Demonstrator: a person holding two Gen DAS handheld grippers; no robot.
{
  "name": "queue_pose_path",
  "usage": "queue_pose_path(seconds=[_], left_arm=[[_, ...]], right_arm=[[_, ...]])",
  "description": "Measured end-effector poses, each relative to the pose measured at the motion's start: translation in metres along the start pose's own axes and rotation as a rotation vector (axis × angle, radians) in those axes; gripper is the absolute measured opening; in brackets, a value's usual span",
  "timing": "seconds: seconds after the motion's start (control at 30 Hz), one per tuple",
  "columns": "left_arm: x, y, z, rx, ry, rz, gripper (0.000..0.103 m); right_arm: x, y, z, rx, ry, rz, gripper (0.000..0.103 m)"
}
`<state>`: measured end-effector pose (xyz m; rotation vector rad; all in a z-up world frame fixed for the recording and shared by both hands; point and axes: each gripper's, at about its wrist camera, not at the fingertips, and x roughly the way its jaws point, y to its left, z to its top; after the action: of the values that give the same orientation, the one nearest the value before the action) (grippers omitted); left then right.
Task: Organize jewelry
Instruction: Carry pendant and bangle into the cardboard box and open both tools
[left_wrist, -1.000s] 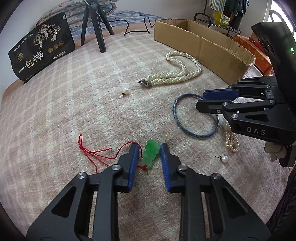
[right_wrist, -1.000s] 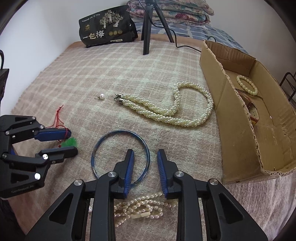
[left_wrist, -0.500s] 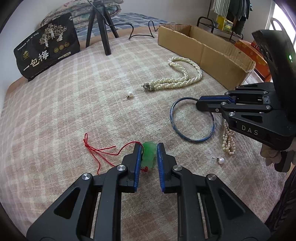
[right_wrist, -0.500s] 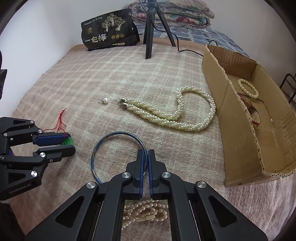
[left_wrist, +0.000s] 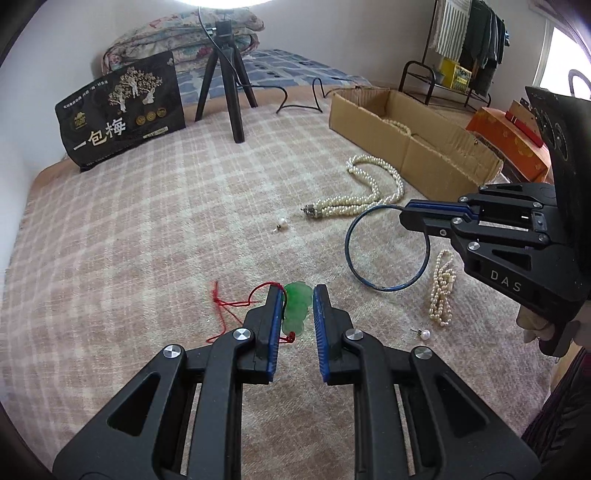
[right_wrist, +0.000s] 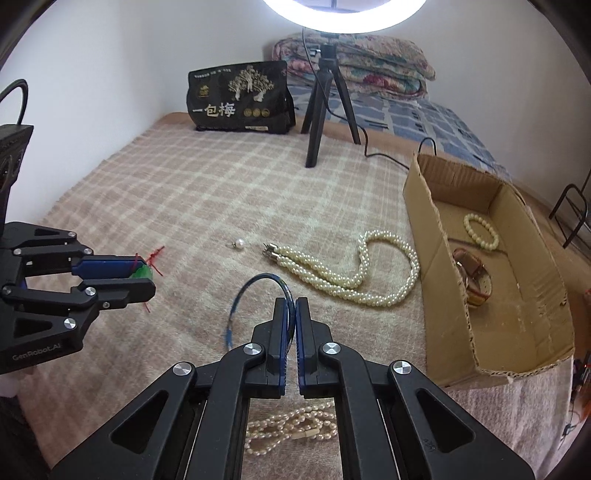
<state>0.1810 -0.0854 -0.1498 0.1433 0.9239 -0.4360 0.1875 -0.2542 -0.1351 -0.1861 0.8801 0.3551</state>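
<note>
My left gripper is shut on a green jade pendant with a red cord and holds it above the blanket; it also shows in the right wrist view. My right gripper is shut on a blue bangle, lifted and tilted off the bed; the bangle also shows in the left wrist view. A cardboard box at the right holds a bead bracelet and a watch.
On the checked blanket lie a thick pearl necklace, a small pearl strand, and two pearl earrings. A black bag and a tripod stand at the back.
Both grippers closed: the left on the green pendant, the right on the blue bangle. Both then rose, lifting the pendant and tilting the bangle up off the blanket.
</note>
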Motion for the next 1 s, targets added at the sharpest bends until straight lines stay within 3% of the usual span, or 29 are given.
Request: queue_pose_path(seconds=[0.57, 1.0], left_arm=[[-0.041, 0.001, 0.012, -0.045, -0.091, -0.028, 0.015], [-0.067, -0.025, 0.049, -0.060, -0.175, -0.105, 0.015]], right_arm=[[-0.038, 0.004, 0.014, -0.026, -0.087, -0.038, 0.002], [-0.084, -0.048, 0.027, 0.070, -0.207, -0.113, 0.002]])
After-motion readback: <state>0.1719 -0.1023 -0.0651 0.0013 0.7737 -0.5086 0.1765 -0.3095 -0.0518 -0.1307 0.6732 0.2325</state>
